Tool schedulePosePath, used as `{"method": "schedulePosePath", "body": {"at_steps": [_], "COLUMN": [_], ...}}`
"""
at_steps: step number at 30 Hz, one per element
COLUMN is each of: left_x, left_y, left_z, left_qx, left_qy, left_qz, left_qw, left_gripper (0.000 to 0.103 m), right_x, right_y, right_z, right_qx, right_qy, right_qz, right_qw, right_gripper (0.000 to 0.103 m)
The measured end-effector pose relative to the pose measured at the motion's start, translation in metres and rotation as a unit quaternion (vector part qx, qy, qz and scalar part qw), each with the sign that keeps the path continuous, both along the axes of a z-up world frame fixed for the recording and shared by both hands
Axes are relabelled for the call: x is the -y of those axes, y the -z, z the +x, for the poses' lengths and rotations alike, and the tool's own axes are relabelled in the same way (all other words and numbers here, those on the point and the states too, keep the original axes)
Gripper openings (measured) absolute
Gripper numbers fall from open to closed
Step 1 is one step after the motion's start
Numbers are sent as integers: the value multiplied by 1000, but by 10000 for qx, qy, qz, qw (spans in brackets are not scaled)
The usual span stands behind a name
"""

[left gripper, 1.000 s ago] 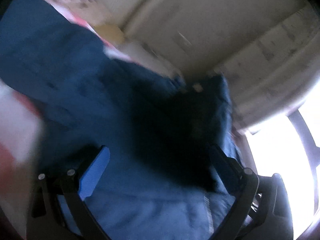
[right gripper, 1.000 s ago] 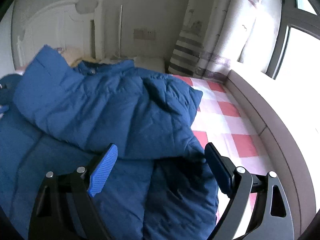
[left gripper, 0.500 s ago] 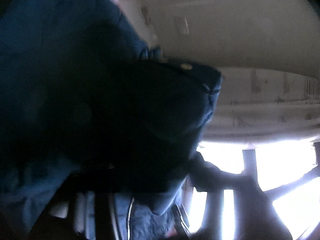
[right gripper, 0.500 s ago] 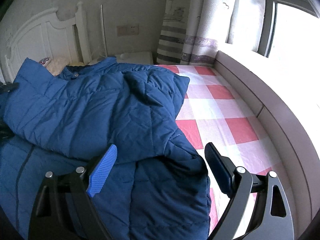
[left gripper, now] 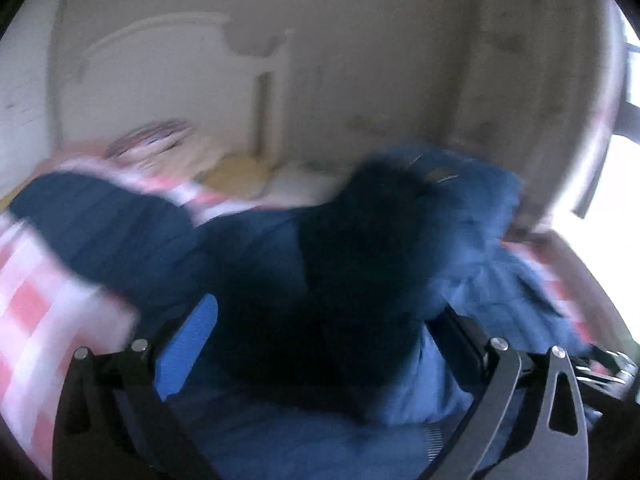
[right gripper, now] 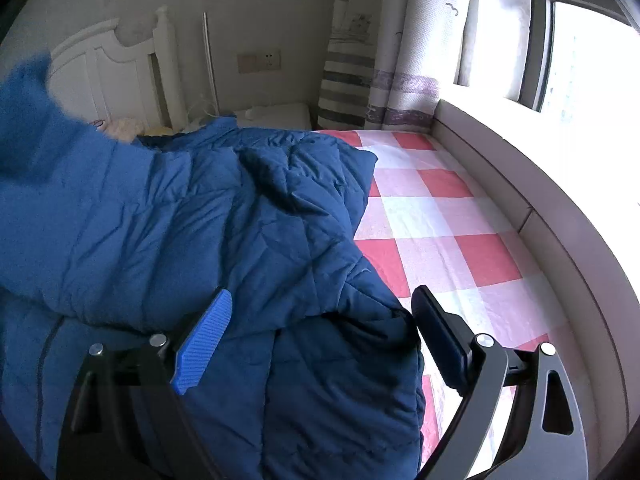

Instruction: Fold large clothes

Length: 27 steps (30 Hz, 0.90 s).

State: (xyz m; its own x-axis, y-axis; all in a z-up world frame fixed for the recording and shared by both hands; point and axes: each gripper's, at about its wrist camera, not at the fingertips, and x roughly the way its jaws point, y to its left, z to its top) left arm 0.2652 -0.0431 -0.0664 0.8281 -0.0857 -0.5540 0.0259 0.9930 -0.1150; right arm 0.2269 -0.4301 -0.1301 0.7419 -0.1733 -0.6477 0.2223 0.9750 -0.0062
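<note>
Blue jacket [right gripper: 208,216] covers checked sheet [right gripper: 440,216] below white headboard [right gripper: 116,68].

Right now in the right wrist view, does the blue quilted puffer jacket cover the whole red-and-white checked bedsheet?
No, the blue quilted puffer jacket leaves the red-and-white checked bedsheet bare along the window side.

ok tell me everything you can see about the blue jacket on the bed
The blue jacket is a quilted, puffy coat with a slightly shiny shell and a zip line down its front. It lies crumpled on the red-and-white checked bedsheet, one part folded over the body, collar toward the white headboard. One end at the left looks lifted and blurred.
</note>
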Motion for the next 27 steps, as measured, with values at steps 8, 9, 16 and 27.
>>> {"method": "schedulePosePath", "body": {"at_steps": [8,9,16,27], "left_x": [-111,-115,-115,-90], "left_y": [11,18,76,104], "left_z": [-3,3,25,93], "left_qx": [-174,-451,-1881,-2771], "left_qy": [-1097,-785,-168,199], "left_qz": [-2311,-2717,-4304,-5783], "left_qw": [9666,9581,8827,7670], "left_gripper": [101,101,100,56], "right_x": [-3,-3,-4,-4], "right_y": [0,0,0,1], "right_z": [0,0,1,1], "right_qx": [-5,-6,-16,-25], "right_qy": [-10,-9,-6,-8], "right_qz": [-30,-33,-43,-22], "right_qw": [10000,10000,10000,10000], "right_gripper": [89,89,89,90]}}
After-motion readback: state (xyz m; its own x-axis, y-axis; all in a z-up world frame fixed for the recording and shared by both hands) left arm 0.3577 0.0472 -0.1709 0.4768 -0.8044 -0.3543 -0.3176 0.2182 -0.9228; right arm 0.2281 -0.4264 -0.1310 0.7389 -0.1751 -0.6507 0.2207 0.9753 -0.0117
